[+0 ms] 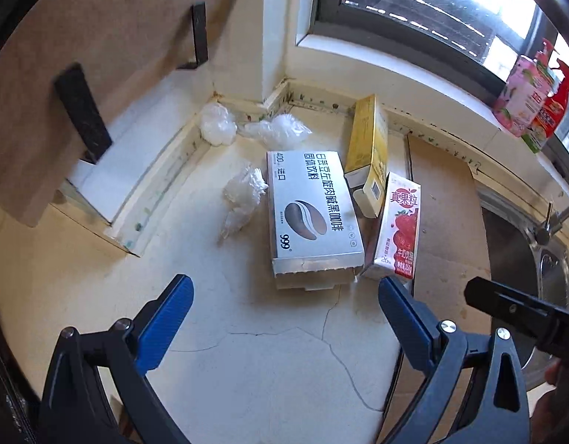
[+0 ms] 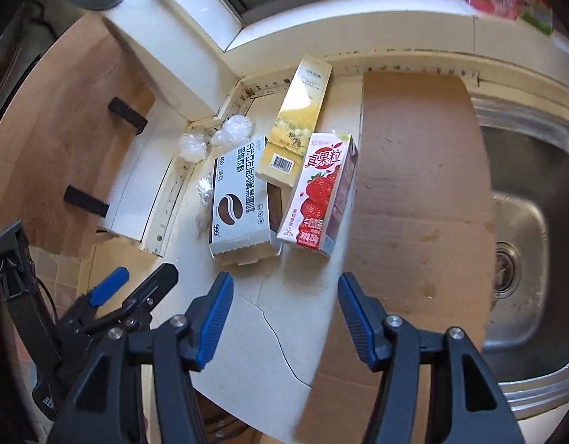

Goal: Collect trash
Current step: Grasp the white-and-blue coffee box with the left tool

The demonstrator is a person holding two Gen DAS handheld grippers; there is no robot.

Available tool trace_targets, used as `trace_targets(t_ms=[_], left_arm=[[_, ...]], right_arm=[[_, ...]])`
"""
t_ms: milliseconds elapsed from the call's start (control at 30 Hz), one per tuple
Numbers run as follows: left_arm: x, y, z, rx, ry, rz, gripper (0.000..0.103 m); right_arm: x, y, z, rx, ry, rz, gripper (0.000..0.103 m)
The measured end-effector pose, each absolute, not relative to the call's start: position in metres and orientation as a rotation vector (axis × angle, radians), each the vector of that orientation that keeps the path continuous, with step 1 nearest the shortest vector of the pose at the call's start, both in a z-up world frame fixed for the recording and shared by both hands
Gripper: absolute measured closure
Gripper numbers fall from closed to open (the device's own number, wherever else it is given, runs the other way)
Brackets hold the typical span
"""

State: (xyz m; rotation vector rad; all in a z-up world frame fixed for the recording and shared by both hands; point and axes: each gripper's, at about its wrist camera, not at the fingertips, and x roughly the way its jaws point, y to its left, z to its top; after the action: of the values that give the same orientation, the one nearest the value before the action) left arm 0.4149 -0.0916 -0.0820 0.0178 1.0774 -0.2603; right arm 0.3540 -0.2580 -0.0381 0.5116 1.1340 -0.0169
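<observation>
Trash lies in the counter's corner: a grey coffee box [image 1: 312,218] [image 2: 238,203], a yellow carton [image 1: 367,151] [image 2: 297,125] leaning over it, a strawberry milk carton [image 1: 397,227] [image 2: 319,192], and three crumpled clear plastic wads [image 1: 243,196] [image 1: 217,124] [image 1: 278,129] [image 2: 232,131]. My left gripper [image 1: 286,296] is open and empty, just short of the coffee box; it also shows in the right wrist view [image 2: 145,277]. My right gripper [image 2: 286,296] is open and empty, just short of the milk carton.
A flat cardboard sheet [image 2: 413,185] covers the counter right of the cartons. A steel sink [image 2: 521,229] with a faucet [image 1: 547,222] lies further right. Bottles [image 1: 532,100] stand on the window sill. The cracked white counter [image 1: 254,340] runs beneath the grippers.
</observation>
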Motion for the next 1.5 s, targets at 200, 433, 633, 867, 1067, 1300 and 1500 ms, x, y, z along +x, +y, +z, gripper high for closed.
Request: trace_targets(t_ms=[200, 433, 633, 867, 1067, 1300, 1500], left_arm=[[0.449, -0.105, -0.109, -0.022, 1.165, -0.265, 0.004], [0.475, -0.128, -0.124, -0.001, 1.205, -0.251, 0.004], [0.488, -0.143, -0.135, 0.018, 1.228, -0.253, 0.004], [0.496, -0.157, -0.152, 0.071, 1.254, -0.228, 0.004], [0.502, -0.167, -0.165, 0.117, 1.273, -0.199, 0.004], [0.510, -0.167, -0.184, 0.132, 1.306, -0.155, 0.004], [0.502, -0.156, -0.186, 0.118, 1.273, -0.148, 0.010]], right_arm=[[0.376, -0.259, -0.050, 0.563, 1.126, -0.035, 0.044], [0.387, -0.269, -0.056, 0.563, 1.121, -0.068, 0.044], [0.386, -0.282, -0.063, 0.567, 1.126, -0.095, 0.044], [0.385, -0.294, -0.070, 0.570, 1.129, -0.120, 0.044], [0.384, -0.299, -0.072, 0.569, 1.133, -0.119, 0.044], [0.386, -0.299, -0.076, 0.564, 1.146, -0.122, 0.044], [0.391, -0.295, -0.080, 0.559, 1.158, -0.122, 0.044]])
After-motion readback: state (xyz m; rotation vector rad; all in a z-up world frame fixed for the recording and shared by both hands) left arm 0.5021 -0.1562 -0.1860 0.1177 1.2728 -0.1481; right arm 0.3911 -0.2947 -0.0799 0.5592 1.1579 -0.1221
